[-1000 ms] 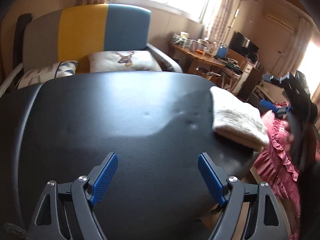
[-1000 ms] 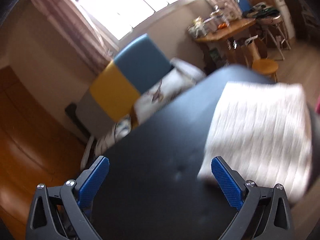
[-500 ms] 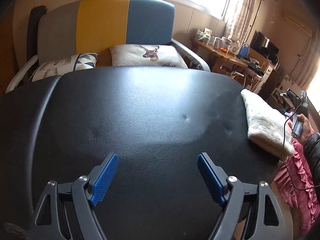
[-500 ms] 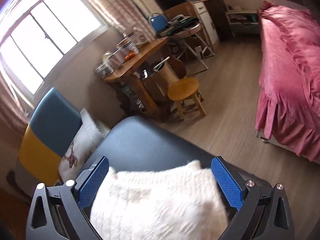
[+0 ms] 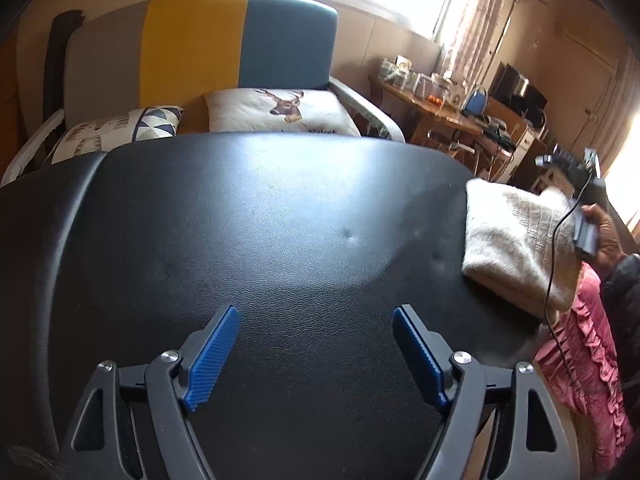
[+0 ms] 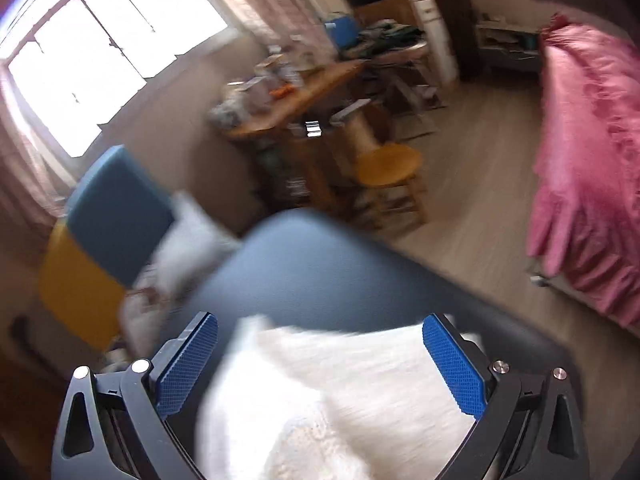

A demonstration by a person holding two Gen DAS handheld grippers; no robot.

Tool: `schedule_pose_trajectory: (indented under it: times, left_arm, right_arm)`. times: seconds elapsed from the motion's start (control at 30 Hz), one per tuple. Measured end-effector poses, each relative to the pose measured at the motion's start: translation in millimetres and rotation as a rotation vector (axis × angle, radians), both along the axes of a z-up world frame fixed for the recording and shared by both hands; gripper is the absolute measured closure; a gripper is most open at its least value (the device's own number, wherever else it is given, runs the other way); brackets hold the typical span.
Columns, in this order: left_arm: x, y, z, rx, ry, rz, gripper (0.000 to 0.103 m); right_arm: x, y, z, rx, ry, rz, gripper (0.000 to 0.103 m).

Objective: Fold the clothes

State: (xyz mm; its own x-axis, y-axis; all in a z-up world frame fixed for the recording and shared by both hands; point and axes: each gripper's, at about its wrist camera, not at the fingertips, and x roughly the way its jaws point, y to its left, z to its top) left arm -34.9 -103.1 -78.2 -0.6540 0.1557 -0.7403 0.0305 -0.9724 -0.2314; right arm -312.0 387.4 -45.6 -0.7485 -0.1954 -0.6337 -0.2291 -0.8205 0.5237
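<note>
A folded cream knitted garment (image 5: 516, 240) lies at the right edge of the black padded table (image 5: 260, 220). My left gripper (image 5: 316, 316) is open and empty, low over the table's near middle, well left of the garment. My right gripper (image 6: 320, 332) is open and hovers right above the garment (image 6: 340, 400), which fills the space between its blue pads; the view is motion-blurred. In the left wrist view the right gripper's body (image 5: 576, 172) and the hand holding it show beyond the garment's far right side.
A sofa (image 5: 240, 48) with two cushions stands behind the table. A wooden desk (image 6: 304, 92) with clutter and a round stool (image 6: 388, 164) are to the right. A pink bed (image 6: 592, 160) lies beside the table's right edge.
My right gripper has swung from facing left across the table to hovering over the garment, and is still moving. My left gripper has stayed open in place, shifting its view slightly.
</note>
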Motion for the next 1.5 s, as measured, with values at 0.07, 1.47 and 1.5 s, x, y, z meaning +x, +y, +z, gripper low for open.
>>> schedule_pose_trajectory:
  times: [0.07, 1.47, 1.5]
  left_arm:
    - [9.1, -9.4, 0.7, -0.008, 0.006, 0.017, 0.022]
    - [-219.1, 64.2, -20.6, 0.103, -0.096, -0.427, 0.043]
    - [-231.9, 76.6, -25.1, 0.096, -0.115, -0.454, 0.044]
  right_arm:
    - [11.1, -45.7, 19.1, -0.112, 0.061, 0.126, 0.000]
    - [144.1, -138.6, 4.8, 0.269, -0.107, 0.609, 0.000]
    - [154.7, -135.6, -0.4, 0.270, -0.110, 0.592, 0.000]
